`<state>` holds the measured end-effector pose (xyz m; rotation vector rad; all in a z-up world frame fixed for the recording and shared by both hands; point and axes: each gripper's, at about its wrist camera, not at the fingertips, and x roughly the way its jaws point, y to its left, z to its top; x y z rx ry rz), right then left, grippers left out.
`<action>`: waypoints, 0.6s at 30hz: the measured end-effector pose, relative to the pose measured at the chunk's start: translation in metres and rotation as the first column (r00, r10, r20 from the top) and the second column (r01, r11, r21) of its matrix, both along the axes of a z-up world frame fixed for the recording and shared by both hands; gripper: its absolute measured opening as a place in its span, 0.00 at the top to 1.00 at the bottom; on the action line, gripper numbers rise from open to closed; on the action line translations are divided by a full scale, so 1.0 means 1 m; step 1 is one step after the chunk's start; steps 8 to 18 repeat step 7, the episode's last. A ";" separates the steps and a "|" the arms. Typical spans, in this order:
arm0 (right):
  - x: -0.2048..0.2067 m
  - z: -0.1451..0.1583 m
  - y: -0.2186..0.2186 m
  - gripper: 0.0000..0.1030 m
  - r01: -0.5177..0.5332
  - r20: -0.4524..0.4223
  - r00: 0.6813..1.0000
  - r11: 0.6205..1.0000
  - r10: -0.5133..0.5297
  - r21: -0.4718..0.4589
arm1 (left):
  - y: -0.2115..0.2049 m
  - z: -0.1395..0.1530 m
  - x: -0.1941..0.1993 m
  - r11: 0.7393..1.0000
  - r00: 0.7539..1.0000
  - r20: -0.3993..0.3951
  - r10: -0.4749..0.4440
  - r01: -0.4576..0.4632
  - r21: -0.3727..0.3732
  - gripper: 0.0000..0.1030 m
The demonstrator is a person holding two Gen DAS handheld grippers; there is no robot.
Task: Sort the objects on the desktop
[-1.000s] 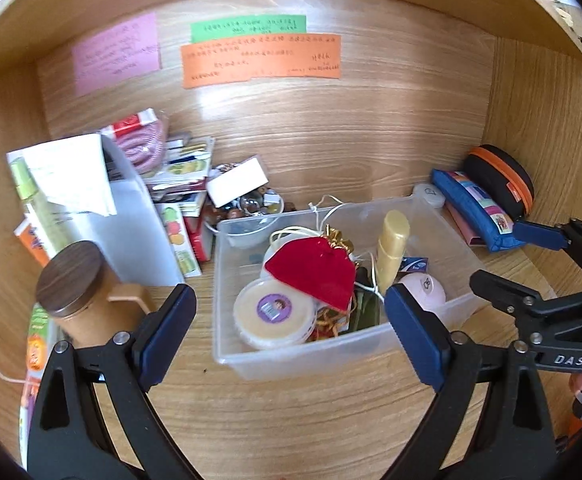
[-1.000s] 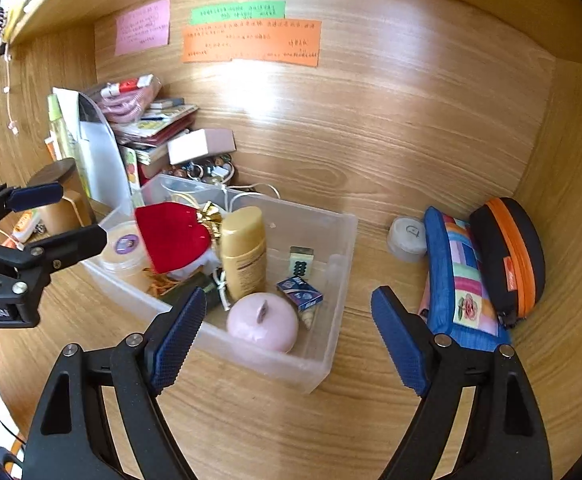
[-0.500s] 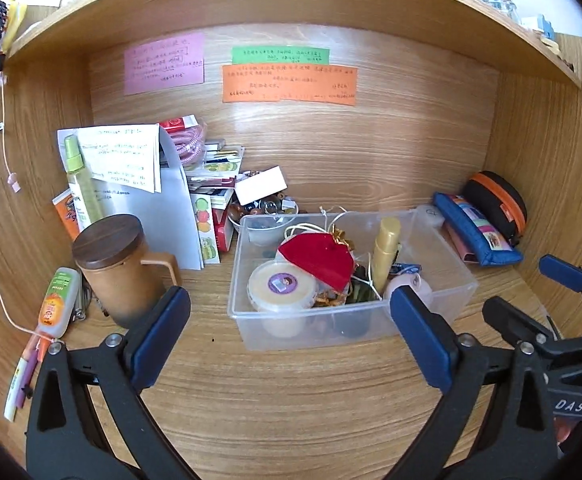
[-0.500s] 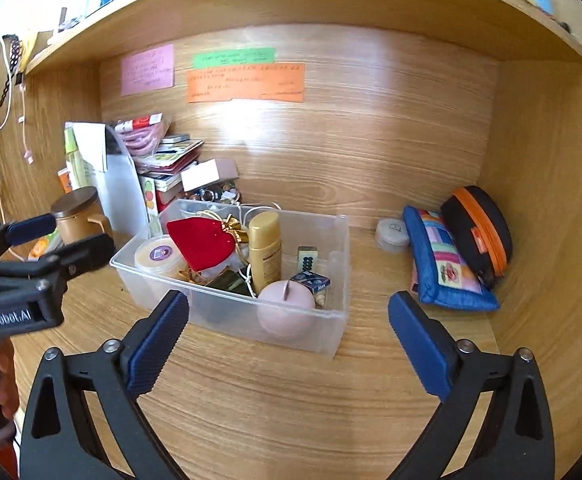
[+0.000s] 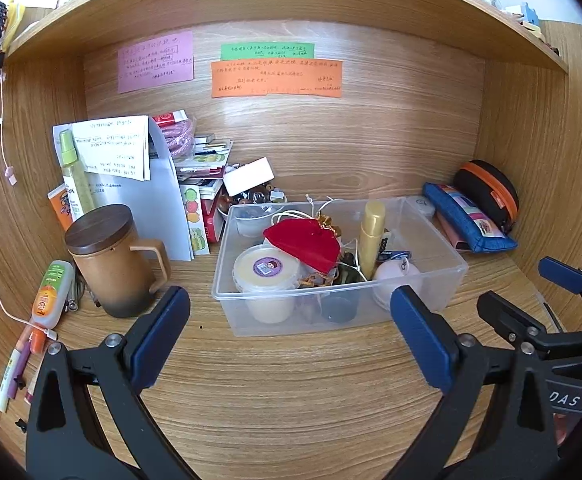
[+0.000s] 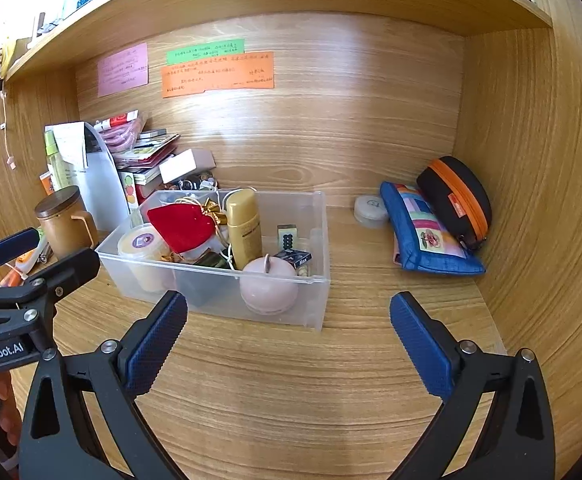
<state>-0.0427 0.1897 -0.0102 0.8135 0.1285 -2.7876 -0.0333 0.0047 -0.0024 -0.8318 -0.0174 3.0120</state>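
Clear bin (image 5: pixel 431 224) — crammed full.

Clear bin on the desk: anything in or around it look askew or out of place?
The bin sits skewed to the back wall. Inside, things are heaped: a red pouch leans on the round tub. Behind the bin, a white box lies tilted on a leaning pile of booklets. Nothing spilled or broken.
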 end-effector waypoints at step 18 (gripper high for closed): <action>-0.003 0.000 0.005 0.02 0.003 0.004 1.000 1.000 -0.003 -0.006 | 0.001 0.001 -0.001 1.000 1.000 -0.013 0.010 -0.010 -0.002 0.01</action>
